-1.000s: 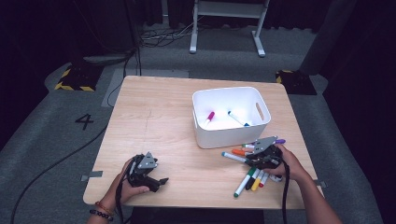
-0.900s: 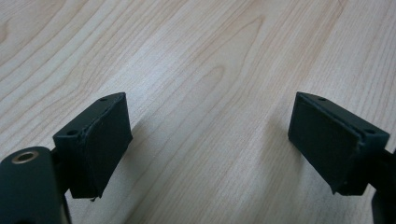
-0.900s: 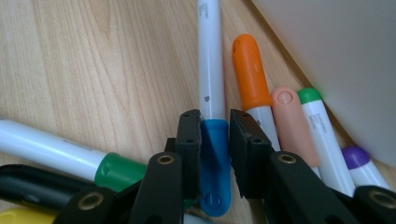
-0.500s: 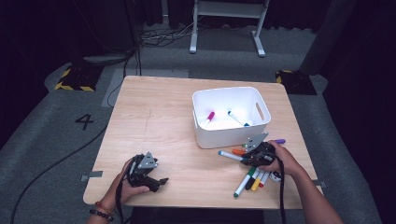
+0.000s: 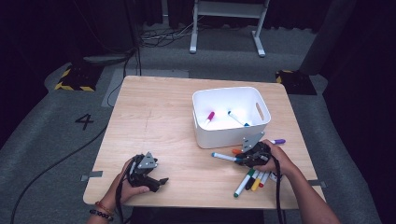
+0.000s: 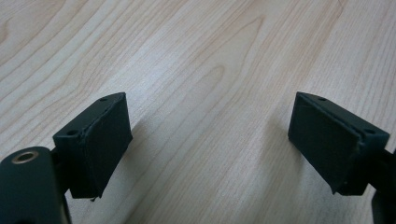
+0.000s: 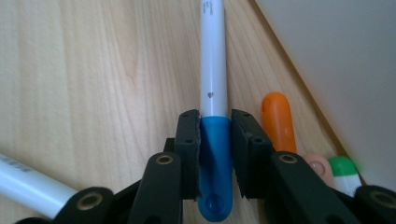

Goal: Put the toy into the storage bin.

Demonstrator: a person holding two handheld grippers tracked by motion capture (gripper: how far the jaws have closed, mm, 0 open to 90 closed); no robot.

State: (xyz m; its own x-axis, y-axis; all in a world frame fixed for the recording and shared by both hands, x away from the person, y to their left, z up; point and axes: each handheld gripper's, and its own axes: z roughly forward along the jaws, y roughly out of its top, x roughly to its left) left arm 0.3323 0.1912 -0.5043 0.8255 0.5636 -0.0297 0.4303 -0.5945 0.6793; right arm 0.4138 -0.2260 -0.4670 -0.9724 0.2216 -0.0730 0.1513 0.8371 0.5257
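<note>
While my right tongs (image 7: 214,140) clamp the blue cap end of a white marker (image 7: 212,56), both jaws press flat on that cap, one on each side. From the right gripper view the marker barrel runs straight away from the jaws over the desk (image 7: 93,70), and the blue cap tip pokes out below the jaws toward the camera. An orange cap (image 7: 278,122) lies just beside the right jaw, with a pink cap (image 7: 317,164) and a green cap (image 7: 345,170) near it, all close under the wall of the white bin (image 7: 336,56). Another white barrel (image 7: 32,186) shows at lower left.

From the high view the right tongs (image 5: 243,158) sit just in front of the white bin (image 5: 219,137), on the right side of the desk (image 5: 154,112). The held marker (image 5: 224,157) points left from the jaws, low over the wood; I cannot tell if it touches. A loose bunch of markers (image 5: 252,179) lies just beside my right hand (image 5: 275,161), and a purple-capped one (image 5: 278,141) lies beside the bin. Inside the bin lie a pink-capped marker (image 5: 209,116) and a blue-tipped marker (image 5: 237,118).

My left tongs (image 6: 210,140) stand wide open, nothing between the jaws, bare wood beneath. From the high view they (image 5: 159,183) rest at the near left of the desk in my left hand (image 5: 119,184), well apart from the markers.
</note>
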